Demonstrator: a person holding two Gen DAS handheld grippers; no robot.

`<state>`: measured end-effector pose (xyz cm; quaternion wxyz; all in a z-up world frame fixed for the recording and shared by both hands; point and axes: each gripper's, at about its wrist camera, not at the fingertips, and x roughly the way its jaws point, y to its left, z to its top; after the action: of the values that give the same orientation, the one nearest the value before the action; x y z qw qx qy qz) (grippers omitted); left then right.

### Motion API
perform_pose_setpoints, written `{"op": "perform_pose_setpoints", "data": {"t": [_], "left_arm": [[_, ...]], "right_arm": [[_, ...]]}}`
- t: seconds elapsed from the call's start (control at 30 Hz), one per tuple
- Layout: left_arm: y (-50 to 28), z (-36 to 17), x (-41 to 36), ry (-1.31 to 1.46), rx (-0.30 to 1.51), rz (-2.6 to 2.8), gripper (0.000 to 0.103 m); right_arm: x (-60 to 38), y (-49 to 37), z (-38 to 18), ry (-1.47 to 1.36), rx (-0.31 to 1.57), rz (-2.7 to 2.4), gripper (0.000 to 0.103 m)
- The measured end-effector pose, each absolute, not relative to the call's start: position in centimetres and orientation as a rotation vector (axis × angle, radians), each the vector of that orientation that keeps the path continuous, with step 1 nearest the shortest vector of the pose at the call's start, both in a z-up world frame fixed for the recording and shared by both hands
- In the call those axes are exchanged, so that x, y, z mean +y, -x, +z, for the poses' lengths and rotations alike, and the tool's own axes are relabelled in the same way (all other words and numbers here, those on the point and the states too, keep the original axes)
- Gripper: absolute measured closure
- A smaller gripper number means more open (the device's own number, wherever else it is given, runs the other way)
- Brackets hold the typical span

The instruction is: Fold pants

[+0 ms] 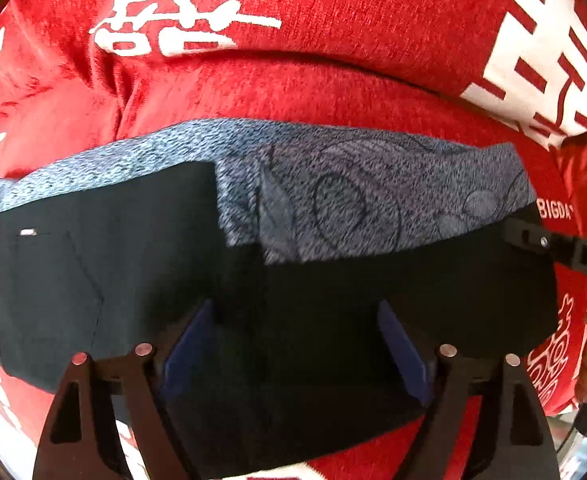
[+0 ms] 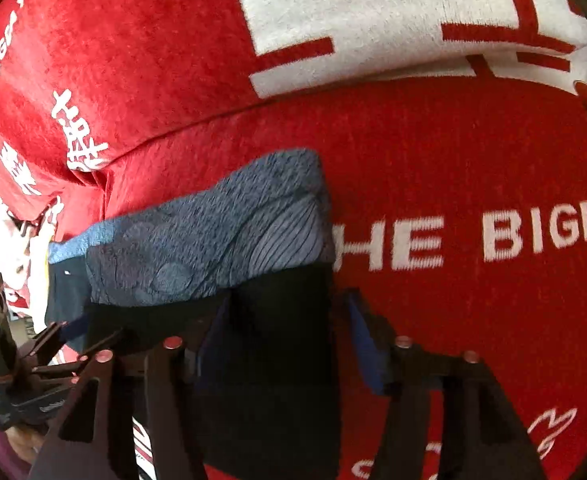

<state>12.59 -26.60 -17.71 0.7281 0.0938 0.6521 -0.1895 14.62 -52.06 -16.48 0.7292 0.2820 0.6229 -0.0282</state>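
Both of your hand-held grippers, left and right, are let go wide above the folded pants on the red cloth.

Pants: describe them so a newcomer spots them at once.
Start from the red cloth with white lettering that covers the whole surface. The pants lie flat on it as a folded dark band running across the view. Only they are black, with a blue-grey patterned lining showing along the far edge.
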Motion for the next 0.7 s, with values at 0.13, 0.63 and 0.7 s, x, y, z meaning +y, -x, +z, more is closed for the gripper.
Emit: {"op": "perform_pose_setpoints", "data": {"t": [0.13,0.63,0.7], "left_arm": [[-11.6,-17.3,-26.2,-0.228,1.437,-0.384,0.018],[-8.8,-16.7,-23.6,-0.213,1.502,-0.206,0.012],[-9.2,-16.8,-24.1,-0.195,1.507,-0.183,0.010]], "right_arm": [[-50.3,-12.6,-16.0,-0.624,1.416,-0.034,0.027],[-47.9,-9.0,-10.0,-0.458,1.337,-0.036,0.021],[-47.3,-10.3,-10.7,-0.425,1.361,0.004,0.017]]}}
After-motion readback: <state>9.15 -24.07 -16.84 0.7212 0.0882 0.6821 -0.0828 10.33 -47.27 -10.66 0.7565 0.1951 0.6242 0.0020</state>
